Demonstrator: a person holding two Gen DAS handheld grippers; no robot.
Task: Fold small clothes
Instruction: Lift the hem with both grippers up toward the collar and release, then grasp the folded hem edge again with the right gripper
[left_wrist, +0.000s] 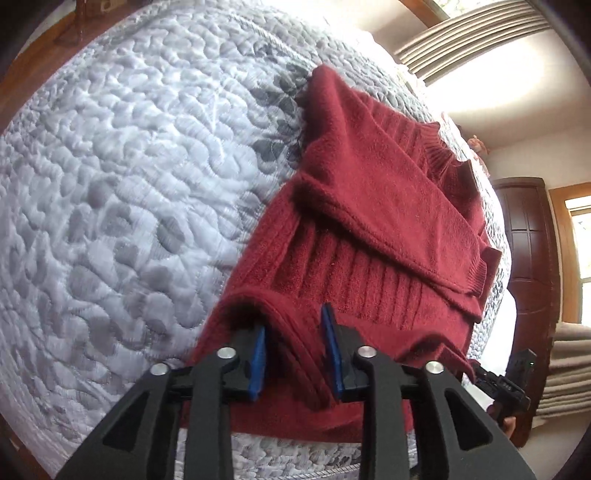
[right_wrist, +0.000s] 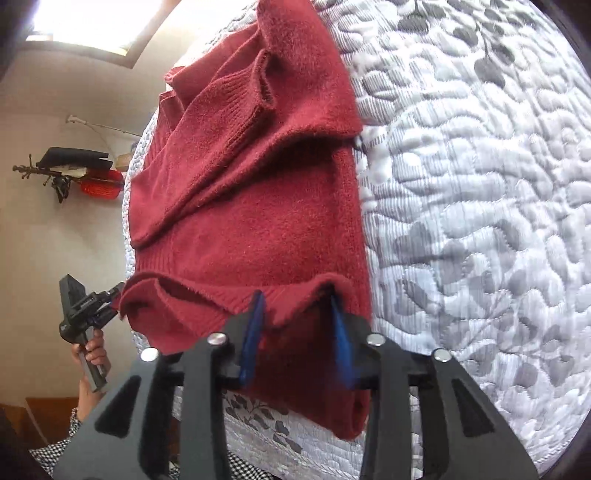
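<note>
Left wrist view shows the left hand-held gripper with pads parted around the hem of the red sweater, as is the right hand-held gripper; soft, limp knit, best pinched at hem corners.

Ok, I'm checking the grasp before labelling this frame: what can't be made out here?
- Left tool, left wrist view: red knitted sweater hem bunches between the blue pads; pinch unclear.
- Right tool, right wrist view: one pad motion-blurred, fabric shadowed.
- Grey-and-white quilted bedcover: under the sweater, hidden.
- Hand: partly cut off.
</note>
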